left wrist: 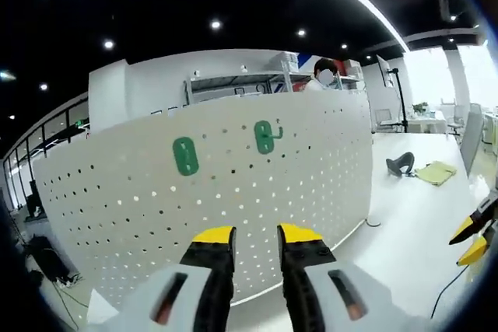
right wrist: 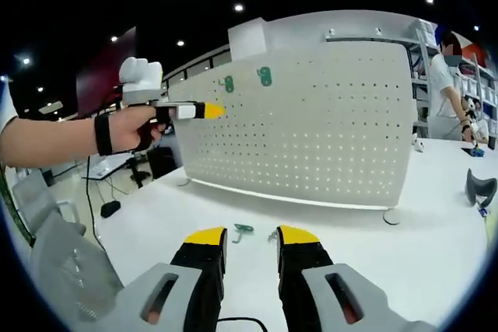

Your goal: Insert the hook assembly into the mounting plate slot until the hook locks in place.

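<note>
Left gripper [left wrist: 256,240] raised in front of the white pegboard [left wrist: 156,200], yellow-tipped jaws parted with a clear gap, nothing between them. Two green mounting plates on the upper part of the board: left plate [left wrist: 185,155] plain, right plate [left wrist: 264,137] apparently with a small hook sticking out at its upper right edge, though too small to be sure. Pegboard standing upright on a white table [left wrist: 405,223]. Out on the table beyond the board's right end, a dark curved object [left wrist: 401,164] and, just beside it, a yellow cloth [left wrist: 436,172]. At the right edge of the left gripper view, yellow tips of the other tool [left wrist: 470,239].

In the right gripper view, right gripper [right wrist: 249,236] held low over the table, jaws apart and empty. On the table just ahead of the tips, two small green hook parts [right wrist: 243,229], lying loose, near the foot of the board. Same two green plates [right wrist: 264,76] visible high on the board. From the left, a hand [right wrist: 132,126] with a black wristband holding the left tool level, its yellow tip close to the board's left edge. Behind the board's right end, a person [right wrist: 447,75] standing by shelves.
</note>
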Action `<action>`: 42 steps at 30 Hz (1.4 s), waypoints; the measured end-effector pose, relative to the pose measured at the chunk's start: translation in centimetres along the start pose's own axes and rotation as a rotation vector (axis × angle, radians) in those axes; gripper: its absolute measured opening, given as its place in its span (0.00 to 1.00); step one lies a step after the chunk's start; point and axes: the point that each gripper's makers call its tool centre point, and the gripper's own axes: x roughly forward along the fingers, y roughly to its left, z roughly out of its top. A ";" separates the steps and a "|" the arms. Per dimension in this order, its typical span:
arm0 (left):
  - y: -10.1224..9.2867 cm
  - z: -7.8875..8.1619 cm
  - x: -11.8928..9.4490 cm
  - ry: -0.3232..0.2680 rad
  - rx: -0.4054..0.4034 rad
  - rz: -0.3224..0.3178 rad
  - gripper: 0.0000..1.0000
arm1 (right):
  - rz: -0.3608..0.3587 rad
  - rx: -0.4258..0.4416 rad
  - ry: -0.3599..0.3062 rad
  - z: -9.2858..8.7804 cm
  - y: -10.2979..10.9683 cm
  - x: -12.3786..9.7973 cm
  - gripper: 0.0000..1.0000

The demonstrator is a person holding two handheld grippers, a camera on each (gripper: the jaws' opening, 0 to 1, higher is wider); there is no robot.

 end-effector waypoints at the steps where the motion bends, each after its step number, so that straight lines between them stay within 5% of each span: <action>1: -0.6 -0.5 -0.1 0.014 0.003 -0.016 0.23 | 0.000 0.002 0.000 0.0 -0.1 0.0 0.25; 30: -11.7 -11.0 1.6 0.313 -0.034 -0.272 0.26 | -0.036 0.051 0.001 -1.6 -2.6 -2.2 0.25; 42: -12.9 -14.5 2.4 0.408 -0.029 -0.299 0.27 | -0.043 0.076 0.016 -2.7 -2.7 -1.8 0.25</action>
